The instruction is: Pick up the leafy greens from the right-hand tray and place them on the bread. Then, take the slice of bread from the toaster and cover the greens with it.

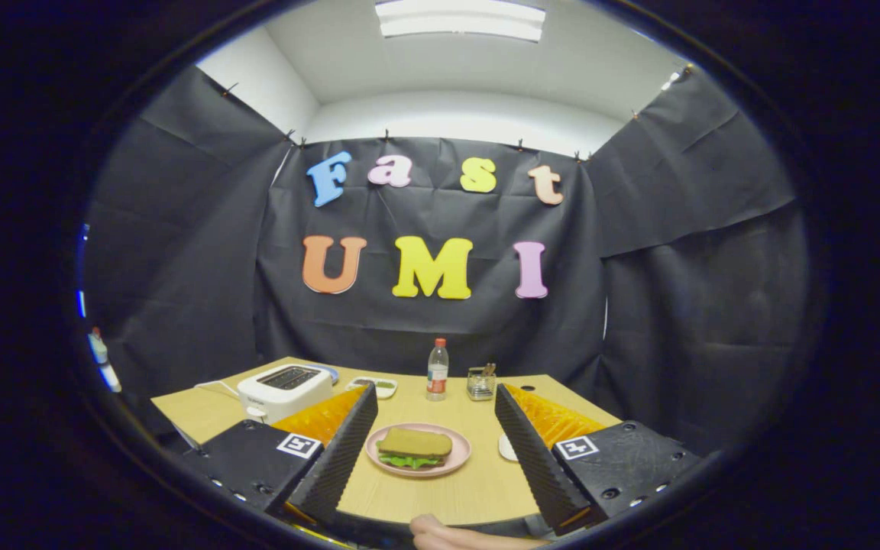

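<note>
Gripper (pixel 432 447): the two black ribbed fingers stand wide apart and hold nothing; each has an orange part behind it and a black body with a small square marker.
Between the fingers: a pink plate (pixel 457 463) lies on the wooden table (pixel 440 496), and both fingers are clear of it.
Sandwich: a slice of bread (pixel 415 441) rests on top of the leafy greens (pixel 408 461) on the plate; the green edge shows out under the slice at the near side. If another slice lies under the greens, I cannot tell.
Toaster (pixel 284 389): white, beyond the left finger, near the left part of the table; its top slots look dark, and no bread stands up out of them.
Tray (pixel 376 385): small and white, just beside the toaster toward the middle, with something green inside that is too small to name.
Bottle (pixel 437 370): clear plastic with a red cap, upright, beyond the plate near the far edge of the table.
Small holder (pixel 480 383): a little container just beside the bottle, with some thin things standing in it.
White object (pixel 506 448): partly hidden by the right finger, beside the plate; what it is I cannot tell.
Hand (pixel 455 535): part of a person's hand shows at the near edge of the table, below the fingers.
</note>
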